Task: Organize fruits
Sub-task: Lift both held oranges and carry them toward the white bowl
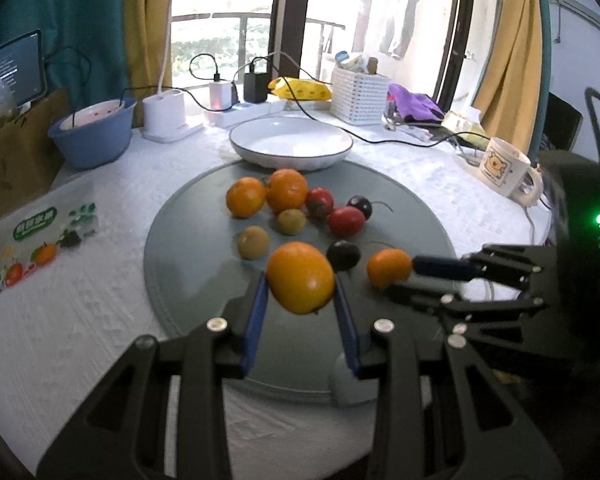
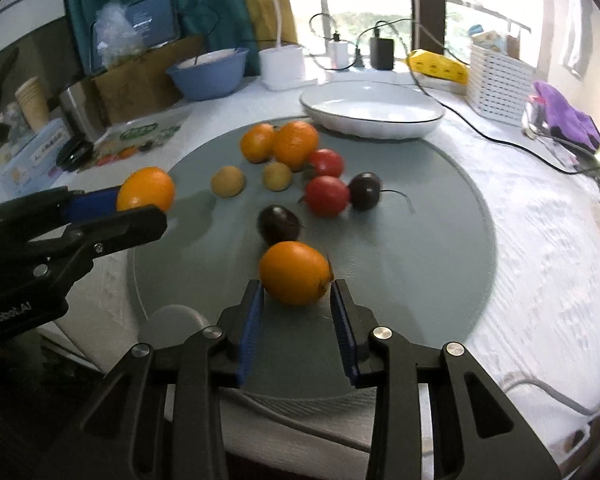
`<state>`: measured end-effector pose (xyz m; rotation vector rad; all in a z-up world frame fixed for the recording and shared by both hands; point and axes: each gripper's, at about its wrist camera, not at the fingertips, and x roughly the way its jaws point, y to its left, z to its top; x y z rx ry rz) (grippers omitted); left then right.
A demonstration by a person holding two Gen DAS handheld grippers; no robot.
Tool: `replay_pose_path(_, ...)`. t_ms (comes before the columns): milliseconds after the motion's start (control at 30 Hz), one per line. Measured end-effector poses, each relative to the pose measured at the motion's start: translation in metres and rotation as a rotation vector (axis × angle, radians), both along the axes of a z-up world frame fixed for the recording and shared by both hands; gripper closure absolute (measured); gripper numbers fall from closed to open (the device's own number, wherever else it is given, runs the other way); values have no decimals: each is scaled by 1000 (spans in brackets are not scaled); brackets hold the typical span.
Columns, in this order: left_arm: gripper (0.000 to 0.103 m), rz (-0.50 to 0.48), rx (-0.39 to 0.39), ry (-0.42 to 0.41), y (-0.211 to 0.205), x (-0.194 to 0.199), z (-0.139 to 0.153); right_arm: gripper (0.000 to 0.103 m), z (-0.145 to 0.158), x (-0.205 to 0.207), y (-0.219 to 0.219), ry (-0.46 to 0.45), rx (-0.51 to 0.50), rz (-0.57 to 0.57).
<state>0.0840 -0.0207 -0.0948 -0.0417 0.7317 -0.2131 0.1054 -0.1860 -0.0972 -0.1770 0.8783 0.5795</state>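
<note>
**Two oranges held above the round grey mat**

A round grey mat (image 1: 188,240) lies on a table covered with a white textured cloth (image 1: 80,320). Near the table's far left edge stands a blue plastic bowl (image 1: 92,136), with a white lamp base (image 1: 165,112) beside it.

The left gripper (image 1: 301,300) pinches a large round orange (image 1: 301,278) between its blue pads, above the near part of the mat. From the right wrist view the same orange (image 2: 146,189) sits at the tip of the black claw over the mat's left edge.

Toward the mat's far edge, two more oranges (image 1: 266,194) touch each other. Just in front of them lie two small brownish-yellow round fruits (image 1: 272,232), slightly apart. To their right are two red tomatoes (image 1: 334,212), and against the right-hand one a dark purple round fruit with a thin stem (image 1: 360,206). A second dark purple fruit (image 1: 343,255) lies nearer the mat's middle.

Behind the mat, at its far edge, stands a shallow white ceramic dish with a dark rim (image 1: 292,144).

The right gripper (image 2: 296,304) grips a second orange (image 2: 294,272) between its blue pads near the mat's near edge; in the left wrist view that orange (image 1: 389,268) shows at the claw's tip.

At the table's far right stand a white slatted basket (image 1: 358,94) and a white mug with a bear picture (image 1: 504,168).
</note>
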Motion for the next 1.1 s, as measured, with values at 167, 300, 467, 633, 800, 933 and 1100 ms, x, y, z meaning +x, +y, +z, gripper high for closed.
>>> replay_pose_path(167, 68, -9, 0, 4, -2, -1, -2, 66, 14, -7, -12, -62, 3, -27)
replay_pose_path(300, 68, -7, -6, 6, -1, -1, -2, 66, 18, -10, -7, -77, 10, 7)
replay_pose_path(467, 68, 2, -15, 15, 3, 0, -5, 66, 6, 0, 10, -76, -54, -26)
replay_pose_path(633, 68, 10, -22, 26, 6, 4, -8, 65, 1, 8, 11, -64, -61, -36)
replay_pose_path(800, 68, 8, -18, 29, 5, 7, -8, 64, -1, 7, 13, -68, -67, -22)
replay_pose_path(933, 68, 3, -10, 25, 2, 11, -5, 64, 2, 7, 9, -56, -40, 3)
replay_pose_path(1100, 68, 2, 0, 9, 0, 17, 3, 64, 19, 2, 9, -88, -2, 39)
